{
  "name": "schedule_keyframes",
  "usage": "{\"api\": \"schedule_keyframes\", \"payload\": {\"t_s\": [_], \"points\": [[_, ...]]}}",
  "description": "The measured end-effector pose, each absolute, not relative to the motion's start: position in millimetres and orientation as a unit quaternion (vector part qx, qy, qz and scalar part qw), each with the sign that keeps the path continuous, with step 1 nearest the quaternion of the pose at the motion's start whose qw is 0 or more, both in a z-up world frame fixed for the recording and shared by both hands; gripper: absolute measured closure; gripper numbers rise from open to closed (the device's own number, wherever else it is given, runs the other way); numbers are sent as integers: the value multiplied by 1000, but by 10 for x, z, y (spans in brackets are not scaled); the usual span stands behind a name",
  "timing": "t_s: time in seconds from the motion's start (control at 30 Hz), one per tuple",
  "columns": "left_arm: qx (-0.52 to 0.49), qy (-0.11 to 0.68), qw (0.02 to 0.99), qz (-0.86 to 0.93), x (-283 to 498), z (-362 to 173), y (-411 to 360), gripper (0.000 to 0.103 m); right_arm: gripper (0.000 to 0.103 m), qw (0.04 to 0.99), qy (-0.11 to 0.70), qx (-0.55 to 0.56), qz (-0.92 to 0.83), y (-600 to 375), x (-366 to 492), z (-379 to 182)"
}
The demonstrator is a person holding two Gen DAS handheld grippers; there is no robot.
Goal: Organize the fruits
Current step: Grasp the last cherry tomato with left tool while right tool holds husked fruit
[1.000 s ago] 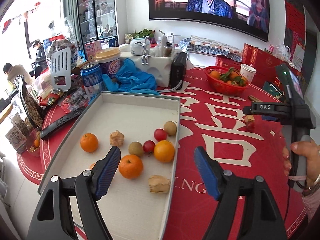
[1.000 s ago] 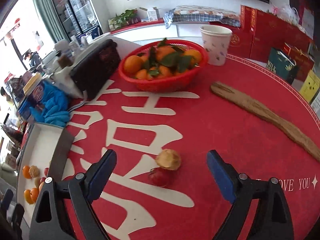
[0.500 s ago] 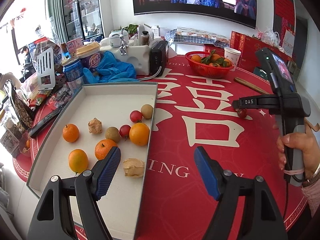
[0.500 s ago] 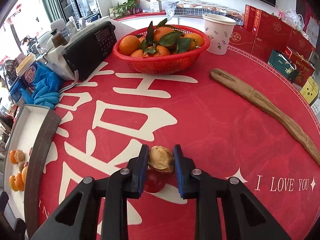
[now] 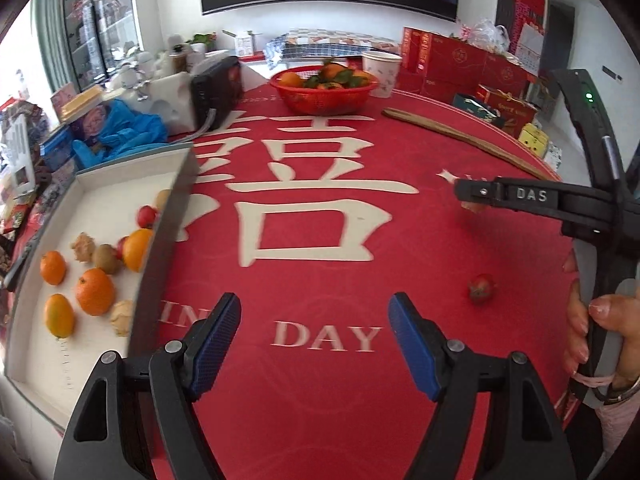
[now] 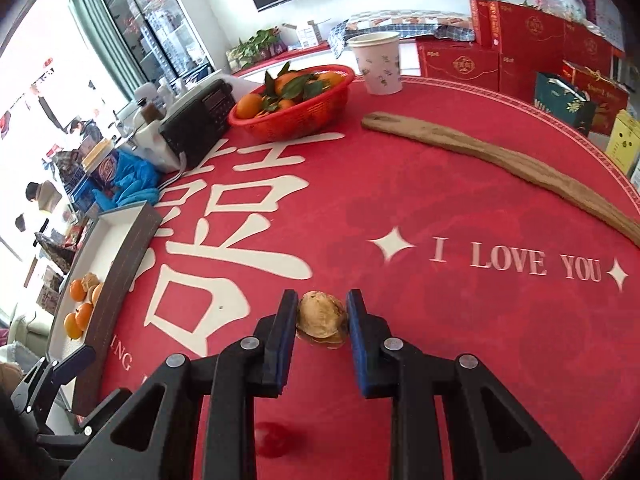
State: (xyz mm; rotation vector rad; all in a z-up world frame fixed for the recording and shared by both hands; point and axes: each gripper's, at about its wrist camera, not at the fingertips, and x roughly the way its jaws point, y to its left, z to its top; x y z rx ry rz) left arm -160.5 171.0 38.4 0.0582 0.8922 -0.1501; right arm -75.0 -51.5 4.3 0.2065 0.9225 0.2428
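Observation:
My right gripper (image 6: 322, 312) is shut on a tan walnut (image 6: 320, 314) and holds it above the red tablecloth; it also shows in the left wrist view (image 5: 472, 196). A small red fruit (image 5: 481, 288) lies on the cloth below it, also in the right wrist view (image 6: 274, 438). My left gripper (image 5: 314, 320) is open and empty over the cloth, right of the white tray (image 5: 100, 196). The tray holds several oranges (image 5: 94, 291), kiwis, red fruits and walnuts.
A red basket of oranges (image 5: 324, 88), a paper cup (image 5: 381, 72), and a long wooden piece (image 5: 460, 138) lie at the table's far side. A black radio (image 5: 216, 88), blue cloth and clutter stand behind the tray. Red boxes line the back right.
My right gripper closed on the walnut and lifted it, leaving the red fruit on the cloth. My left gripper swung right, away from the tray.

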Motion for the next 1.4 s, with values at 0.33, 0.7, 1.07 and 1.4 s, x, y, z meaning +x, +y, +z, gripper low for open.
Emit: {"api": "schedule_keyframes", "payload": {"t_s": [0.33, 0.7, 1.07, 1.4], "points": [[121, 406, 881, -210, -1949, 217, 391, 22, 77, 875, 440, 184, 81, -1346, -884, -46], [111, 406, 883, -206, -1940, 143, 241, 80, 77, 870, 437, 221, 57, -1701, -966, -58], [82, 413, 890, -175, -1922, 128, 657, 47, 77, 872, 442, 201, 67, -1529, -935, -59], [77, 405, 896, -164, -2035, 109, 725, 52, 77, 873, 444, 191, 70, -1435, -911, -58]]}}
